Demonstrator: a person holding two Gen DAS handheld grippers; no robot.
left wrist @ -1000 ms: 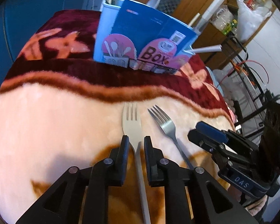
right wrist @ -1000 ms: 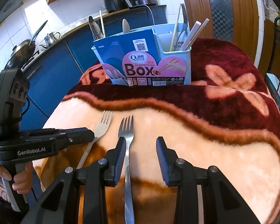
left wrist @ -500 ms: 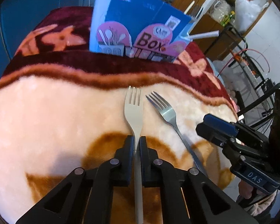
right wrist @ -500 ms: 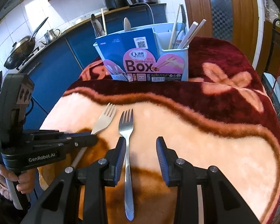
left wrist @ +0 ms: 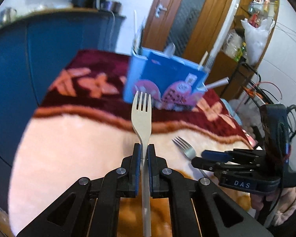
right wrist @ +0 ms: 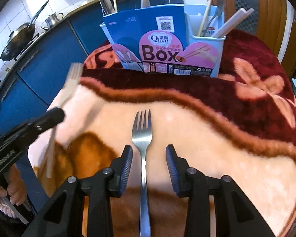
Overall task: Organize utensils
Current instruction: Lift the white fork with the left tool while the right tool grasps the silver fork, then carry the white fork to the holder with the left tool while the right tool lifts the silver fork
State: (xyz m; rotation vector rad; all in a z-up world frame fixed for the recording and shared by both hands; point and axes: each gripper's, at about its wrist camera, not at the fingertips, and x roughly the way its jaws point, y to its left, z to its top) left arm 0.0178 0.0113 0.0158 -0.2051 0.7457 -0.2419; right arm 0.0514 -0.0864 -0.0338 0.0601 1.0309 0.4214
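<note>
Cream plastic fork [left wrist: 141,116] is pinched at its neck by the left gripper [left wrist: 144,154], jaws closed tight on the handle, tines pointing up and away, lifted clear of the blanket [left wrist: 73,138]. From the right wrist view that same fork [right wrist: 69,86] shows blurred at the left, tilted, above the blanket edge, with the left gripper [right wrist: 55,116] clamped on it. Right gripper [right wrist: 149,158] is wide open, holding nothing, its fingers straddling the handle of the metal fork [right wrist: 142,136], which lies flat on the peach part of the blanket [right wrist: 207,138], tines toward the far side. In the left wrist view the metal fork [left wrist: 184,147] lies to the right, its handle hidden under the right gripper [left wrist: 205,158]. Blue utensil box [right wrist: 167,39] stands upright at the far side on the dark red part of the blanket, with chopsticks and spoons sticking up from its compartments; it looks blurred in the left view [left wrist: 163,79].
</note>
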